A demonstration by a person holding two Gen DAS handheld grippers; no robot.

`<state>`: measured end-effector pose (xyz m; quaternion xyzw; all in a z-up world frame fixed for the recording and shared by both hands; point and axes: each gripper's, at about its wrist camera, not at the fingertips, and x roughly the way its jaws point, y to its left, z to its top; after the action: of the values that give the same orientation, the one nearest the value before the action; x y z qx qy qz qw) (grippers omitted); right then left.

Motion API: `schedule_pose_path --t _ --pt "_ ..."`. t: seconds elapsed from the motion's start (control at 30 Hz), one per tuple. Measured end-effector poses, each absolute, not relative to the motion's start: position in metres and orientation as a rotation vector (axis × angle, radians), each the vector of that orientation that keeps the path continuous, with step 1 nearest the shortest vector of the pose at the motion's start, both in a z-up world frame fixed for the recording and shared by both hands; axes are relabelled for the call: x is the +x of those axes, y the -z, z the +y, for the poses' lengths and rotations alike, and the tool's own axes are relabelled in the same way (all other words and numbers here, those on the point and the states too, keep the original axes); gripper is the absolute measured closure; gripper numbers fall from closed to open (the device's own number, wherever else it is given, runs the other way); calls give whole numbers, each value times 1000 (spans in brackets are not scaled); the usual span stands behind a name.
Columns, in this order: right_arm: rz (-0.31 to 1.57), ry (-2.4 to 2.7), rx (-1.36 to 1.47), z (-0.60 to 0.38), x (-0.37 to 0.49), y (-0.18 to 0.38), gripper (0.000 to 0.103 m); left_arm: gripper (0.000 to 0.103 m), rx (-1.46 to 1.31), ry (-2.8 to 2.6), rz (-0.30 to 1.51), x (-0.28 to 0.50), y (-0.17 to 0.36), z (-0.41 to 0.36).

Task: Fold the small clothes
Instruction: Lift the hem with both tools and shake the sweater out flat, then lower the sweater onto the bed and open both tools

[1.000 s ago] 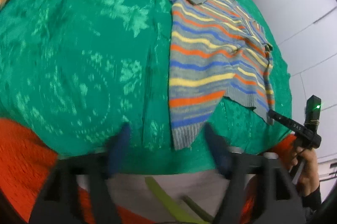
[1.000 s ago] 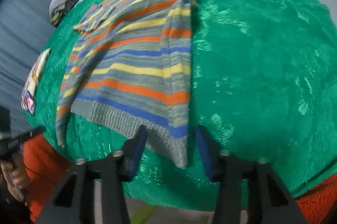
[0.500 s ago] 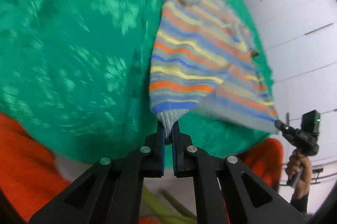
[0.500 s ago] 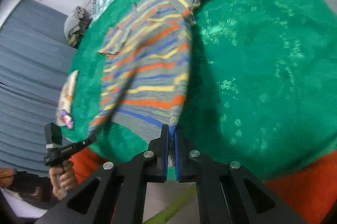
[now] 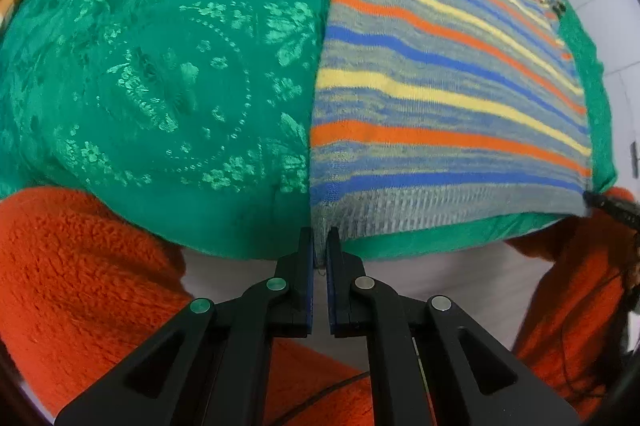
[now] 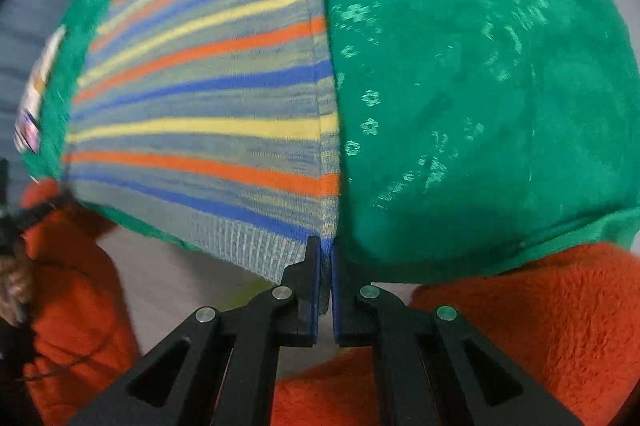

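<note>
Sweater (image 5: 440, 94) hem corners clamped: left gripper (image 5: 320, 246) on one, right gripper (image 6: 326, 254) on other, body spread ahead.

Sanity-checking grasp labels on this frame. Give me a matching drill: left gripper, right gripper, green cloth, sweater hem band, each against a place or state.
Things:
1. left gripper
2. right gripper
3. green cloth
4. sweater hem band

Places or states:
A. grey ribbed knit, stretched between both grippers
B. shut on the hem corner with the sweater spreading to its right
C. patterned, lying under the sweater
D. shut on the hem corner with the sweater spreading to its left

Pairs: 1-B, 2-D, 3-C, 4-A
</note>
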<state>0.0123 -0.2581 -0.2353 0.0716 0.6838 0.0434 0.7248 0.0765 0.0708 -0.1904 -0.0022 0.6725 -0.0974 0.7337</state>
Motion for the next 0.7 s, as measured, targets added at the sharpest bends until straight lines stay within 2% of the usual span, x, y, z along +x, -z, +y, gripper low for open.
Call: schedule_pose_path --t 0.4,0.47,0.53,0.6,0.67,0.7 --pt "1583 -64 48 -242 39 254 99 99 54 103 1526 83 233 35" --pt "1588 -64 36 -241 38 253 98 91 67 81 1556 83 238 32" --pt "1592 -69 37 -238 37 254 95 90 63 64 1585 82 245 32" --pt "1594 -43 -2 -242 32 244 73 84 80 54 1557 74 235 36" --pt "1565 -60 -7 -249 32 216 66 66 84 41 1499 65 216 43" --pt "1534 -55 -24 -252 35 198 64 62 77 29 1458 60 204 48"
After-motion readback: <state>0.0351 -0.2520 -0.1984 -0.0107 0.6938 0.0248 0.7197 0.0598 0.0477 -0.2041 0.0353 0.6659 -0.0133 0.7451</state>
